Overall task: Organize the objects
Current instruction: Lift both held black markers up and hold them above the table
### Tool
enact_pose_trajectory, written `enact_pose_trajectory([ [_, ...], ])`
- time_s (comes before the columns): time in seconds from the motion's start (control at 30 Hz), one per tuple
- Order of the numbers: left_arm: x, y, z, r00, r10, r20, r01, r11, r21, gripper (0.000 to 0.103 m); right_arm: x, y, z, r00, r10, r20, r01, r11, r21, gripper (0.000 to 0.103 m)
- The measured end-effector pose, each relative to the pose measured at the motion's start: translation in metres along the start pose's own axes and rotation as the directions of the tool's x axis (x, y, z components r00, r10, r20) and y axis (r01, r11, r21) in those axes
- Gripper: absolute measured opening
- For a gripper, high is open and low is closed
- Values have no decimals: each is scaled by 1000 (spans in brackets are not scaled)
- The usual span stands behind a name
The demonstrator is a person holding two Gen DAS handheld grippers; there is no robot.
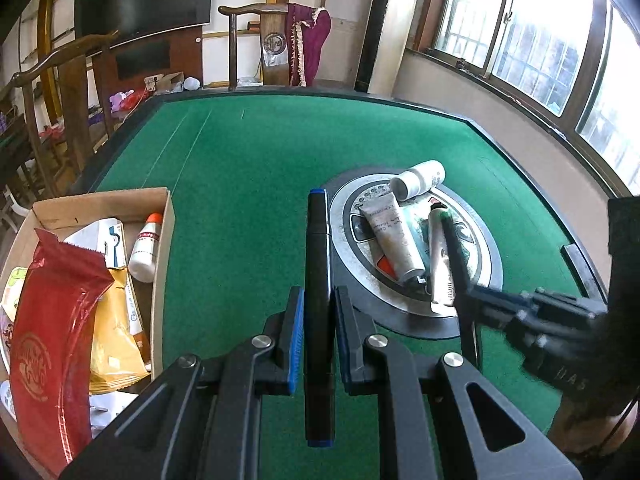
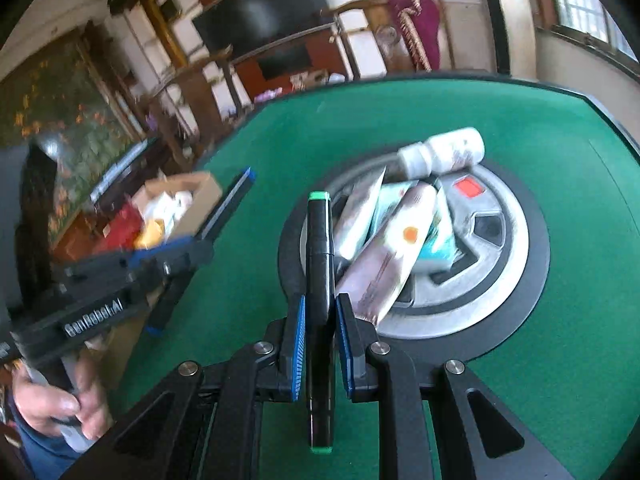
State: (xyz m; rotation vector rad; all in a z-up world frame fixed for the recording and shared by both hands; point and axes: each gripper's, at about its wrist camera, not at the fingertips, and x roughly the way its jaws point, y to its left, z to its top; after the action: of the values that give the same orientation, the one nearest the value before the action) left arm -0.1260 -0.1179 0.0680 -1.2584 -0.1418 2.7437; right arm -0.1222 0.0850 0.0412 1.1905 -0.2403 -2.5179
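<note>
Both hands loaded. My left gripper (image 1: 318, 312) is clamped on a black marker with blue end caps (image 1: 318, 264), pinched near mid-barrel so it runs straight out along the fingers and won't pivot. My right gripper (image 2: 320, 316) is clamped the same way on a black marker with green end caps (image 2: 319, 248); that view is motion-blurred, but the pads sit tight on the barrel. The cardboard box (image 1: 166, 240) at lower left of the left view is the collection point as I read it: it already holds a red pouch (image 1: 52, 320), a yellow packet (image 1: 116, 332) and a small white bottle with an orange cap (image 1: 146, 248). Left marker is near the box, so it probably goes in first. Still unsorted, piled on the round centre panel (image 1: 486, 276) of the green table (image 1: 248, 168), right of centre: a white pill bottle (image 1: 420, 178) on its side, a grey tube (image 1: 394, 236), a white tube (image 1: 440, 260), and a teal pack (image 2: 440, 244) under them. The tubes overlap, so I expect to take the top one first.
</note>
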Motion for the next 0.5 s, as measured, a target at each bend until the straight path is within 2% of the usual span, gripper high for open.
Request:
enact_pose_trajectory([
  [0.2, 5, 3, 0, 1000, 7, -17, -7, 1000, -7, 14, 23, 19, -9, 993, -93, -73, 83, 988, -130, 17],
  [0.5, 9, 6, -3, 999, 9, -37, -10, 1000, -22, 14, 31, 42, -17, 974, -223, -32, 206, 939, -274, 20],
])
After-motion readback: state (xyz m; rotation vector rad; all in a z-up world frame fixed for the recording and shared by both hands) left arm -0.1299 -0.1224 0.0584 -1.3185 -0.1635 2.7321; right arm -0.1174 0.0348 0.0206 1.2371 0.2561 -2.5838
